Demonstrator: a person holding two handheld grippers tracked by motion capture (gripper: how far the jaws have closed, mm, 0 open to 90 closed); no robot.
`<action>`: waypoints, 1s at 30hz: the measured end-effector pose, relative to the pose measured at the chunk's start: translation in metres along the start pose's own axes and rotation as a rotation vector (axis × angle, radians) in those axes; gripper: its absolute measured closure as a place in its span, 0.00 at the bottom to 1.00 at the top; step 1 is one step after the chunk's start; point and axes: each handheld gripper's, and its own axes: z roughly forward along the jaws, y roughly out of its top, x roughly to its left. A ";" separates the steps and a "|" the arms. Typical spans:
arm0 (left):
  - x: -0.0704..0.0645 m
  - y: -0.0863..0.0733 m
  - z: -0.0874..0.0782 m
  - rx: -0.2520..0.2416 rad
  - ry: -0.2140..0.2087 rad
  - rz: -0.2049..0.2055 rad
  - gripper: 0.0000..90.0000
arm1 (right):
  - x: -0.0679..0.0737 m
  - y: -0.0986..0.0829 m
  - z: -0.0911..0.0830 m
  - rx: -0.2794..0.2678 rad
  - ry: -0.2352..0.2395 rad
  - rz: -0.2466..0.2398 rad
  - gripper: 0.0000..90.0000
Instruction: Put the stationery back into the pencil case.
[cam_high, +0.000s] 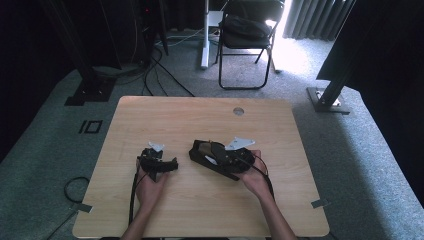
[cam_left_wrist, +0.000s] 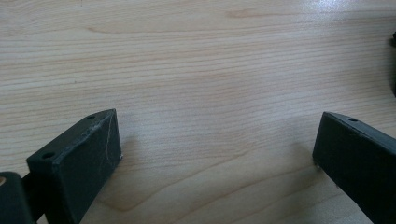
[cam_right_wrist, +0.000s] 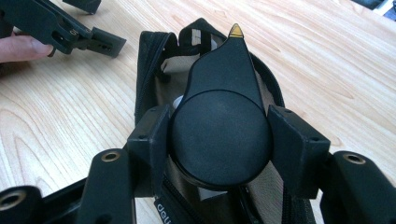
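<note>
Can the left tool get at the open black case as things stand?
Probably yes: the left tool is open and empty, with bare table between it and the case. The right tool holds a black gadget over the case.

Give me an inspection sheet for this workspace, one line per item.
Surface: light wooden table, round hole near the far edge.
Job's things: black round tool with a gold tip, held over an open black zip case.
Clutter: nothing seen.
Grippers: right gripper shut on the tool; left gripper open, holding nothing, low over bare wood.
Cables: one trails from the left gripper; loose ones on the floor.
Surroundings: grey carpet, a folding chair, dark frame legs.
</note>
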 end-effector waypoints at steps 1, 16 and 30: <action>0.000 0.000 0.000 0.000 0.000 0.000 0.01 | 0.000 0.000 0.000 0.000 0.000 0.000 0.46; 0.000 0.000 0.000 0.002 0.000 0.001 0.01 | -0.007 -0.006 0.007 0.033 0.033 0.054 0.46; 0.000 0.000 0.000 0.002 0.000 0.001 0.01 | -0.009 -0.007 0.008 0.044 0.031 0.073 0.44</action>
